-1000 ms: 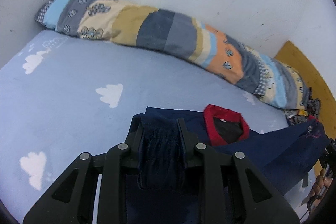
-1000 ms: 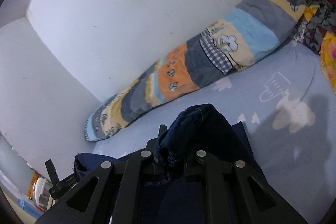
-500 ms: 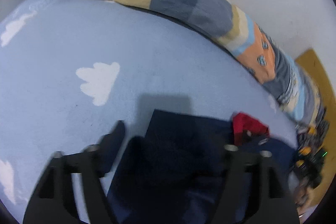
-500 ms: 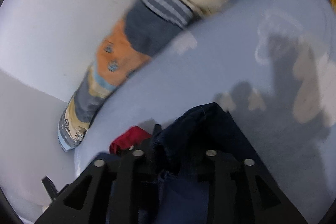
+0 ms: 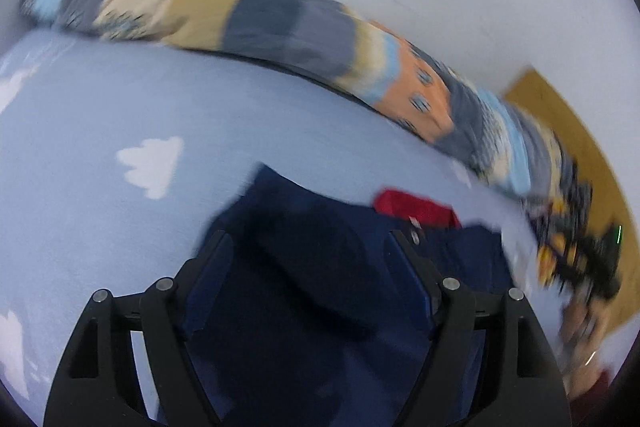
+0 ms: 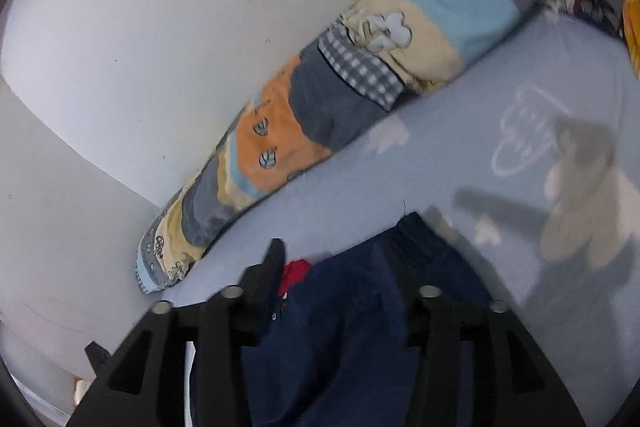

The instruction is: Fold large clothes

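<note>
A navy garment (image 5: 320, 299) with a red collar (image 5: 416, 207) is spread on a light blue sheet (image 5: 100, 187) printed with white clouds. The left gripper (image 5: 308, 243) is held with its jaws spread wide above the dark cloth, which is seen between the fingers but not pinched. The jaws of the right gripper (image 6: 344, 247) are opening, and a ribbed navy cuff (image 6: 416, 239) is seen between them, no longer squeezed. A long patchwork bolster (image 6: 320, 107) is laid along the white wall (image 6: 160, 27) behind the garment
</note>
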Tool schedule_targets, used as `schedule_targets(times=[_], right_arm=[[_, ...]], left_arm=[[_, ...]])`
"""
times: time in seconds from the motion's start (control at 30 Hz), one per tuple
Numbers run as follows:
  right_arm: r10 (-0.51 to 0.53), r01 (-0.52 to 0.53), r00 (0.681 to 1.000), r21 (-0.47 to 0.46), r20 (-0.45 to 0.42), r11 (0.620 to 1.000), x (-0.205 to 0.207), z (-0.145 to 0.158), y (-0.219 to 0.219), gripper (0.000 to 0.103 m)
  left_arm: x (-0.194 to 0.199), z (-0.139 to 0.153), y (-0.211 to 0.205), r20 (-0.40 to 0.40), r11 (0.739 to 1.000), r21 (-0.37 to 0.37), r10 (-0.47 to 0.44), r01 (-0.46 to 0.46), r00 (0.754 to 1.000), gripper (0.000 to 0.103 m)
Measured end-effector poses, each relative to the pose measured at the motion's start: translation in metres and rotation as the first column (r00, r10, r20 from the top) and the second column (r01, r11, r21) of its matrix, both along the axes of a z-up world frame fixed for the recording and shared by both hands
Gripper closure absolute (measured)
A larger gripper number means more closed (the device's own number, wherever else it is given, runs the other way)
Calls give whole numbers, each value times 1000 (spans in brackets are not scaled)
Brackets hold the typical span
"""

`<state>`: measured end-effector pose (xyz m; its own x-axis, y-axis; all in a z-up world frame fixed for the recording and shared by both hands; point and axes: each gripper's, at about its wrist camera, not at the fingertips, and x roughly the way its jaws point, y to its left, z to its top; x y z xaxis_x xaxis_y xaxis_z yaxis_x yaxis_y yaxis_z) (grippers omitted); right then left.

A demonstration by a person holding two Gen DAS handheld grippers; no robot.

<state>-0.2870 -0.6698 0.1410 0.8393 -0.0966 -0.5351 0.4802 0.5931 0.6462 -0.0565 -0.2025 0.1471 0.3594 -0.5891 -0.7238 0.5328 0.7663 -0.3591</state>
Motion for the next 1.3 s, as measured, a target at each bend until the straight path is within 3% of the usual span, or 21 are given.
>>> schedule_targets(times=[0.07, 0.17, 0.3, 0.4, 0.47, 0.57, 0.63, 0.7, 0.73, 0.8, 0.87, 0.97, 1.0, 1.07, 1.13, 1.2, 1.3], right_arm=[[34, -35, 999, -29, -41, 999, 8, 2, 6, 49], [172, -180, 981, -79, -94, 981, 29, -13, 40, 51], [254, -307, 937, -216, -241, 927, 59, -44, 85, 63], [271, -345, 910, -208, -314, 915, 80, -71, 87, 67], [204, -300, 896, -199, -395, 933, 89, -92, 73, 69], [104, -205, 891, -186, -443, 961, 82, -102, 48, 79], [55, -158, 894, -198, -445, 967, 71, -94, 42, 73], [90, -180, 920, -205, -382, 962, 53, -79, 51, 73], [119, -211, 921, -218, -372, 953, 49, -74, 62, 73], [189, -285, 916, -242, -354, 927, 42, -65, 91, 73], [272, -369, 895, -246, -354, 896, 39, -64, 125, 73], [338, -448, 852, -222, -399, 866, 39, -79, 166, 73], [341, -465, 831, -212, -439, 860, 41, -88, 173, 73], [313, -464, 810, -215, -496, 859, 40, -97, 180, 73], [285, -423, 822, -193, -493, 885, 23, -91, 177, 73], [278, -397, 838, -175, -470, 901, 4, -80, 175, 72], [274, -395, 849, -197, -451, 897, -25, -68, 192, 69]], left_arm=[[-19, -6, -18, 41, 996, 56, -76, 73, 996, 25], [-40, -22, -41, 97, 980, 138, -158, 144, 983, 25], [-42, -58, -61, 154, 937, 327, -179, 121, 972, 25], [-27, -79, -54, 151, 913, 404, -130, 59, 980, 24], [-17, -83, -45, 151, 920, 390, -102, 35, 983, 12], [-9, -81, -33, 135, 934, 358, -62, 9, 989, 12], [-16, -72, -28, 168, 938, 346, -42, -19, 985, 12], [-29, -61, -25, 196, 956, 293, -40, -19, 980, 12], [-39, -53, -23, 199, 967, 253, -47, -5, 979, 12], [-58, -48, -28, 210, 969, 243, -84, 32, 974, 12], [-76, -49, -39, 226, 952, 301, -136, 64, 965, 12], [-85, -77, -55, 175, 881, 467, -177, 77, 969, 11], [-86, -83, -54, 166, 872, 486, -162, 62, 973, 11], [-89, -79, -44, 147, 885, 464, -106, 26, 983, 12], [-98, -65, -36, 107, 907, 419, -78, 26, 991, 12], [-117, -48, -28, 123, 934, 356, -75, 26, 990, 12], [-145, -34, -32, 120, 948, 314, -97, 55, 988, 12]])
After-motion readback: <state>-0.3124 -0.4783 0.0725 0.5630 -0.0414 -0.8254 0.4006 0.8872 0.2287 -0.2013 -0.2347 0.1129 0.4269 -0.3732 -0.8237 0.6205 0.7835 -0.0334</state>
